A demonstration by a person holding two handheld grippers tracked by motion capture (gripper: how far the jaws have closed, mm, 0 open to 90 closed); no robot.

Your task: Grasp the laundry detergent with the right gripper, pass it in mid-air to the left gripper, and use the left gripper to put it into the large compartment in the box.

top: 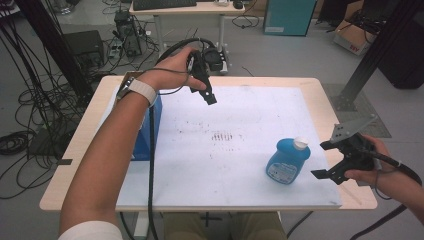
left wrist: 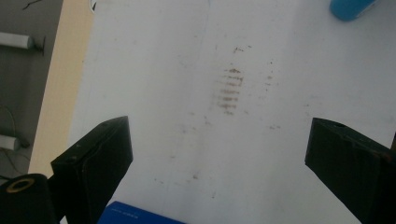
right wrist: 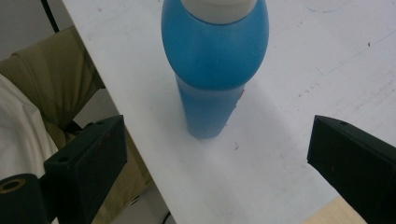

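High view, lower right: the right gripper, jaws spread wide and empty, is held just right of the upright blue bottle with white cap, which stands on the white mat right of centre. Left of centre, a blue box lies partly under the forearm. Upper centre: the left gripper, jaws wide apart and empty, is held above the mat.

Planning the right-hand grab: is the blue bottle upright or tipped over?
Upright: the blue bottle stands on its base on the white board, white cap on top.
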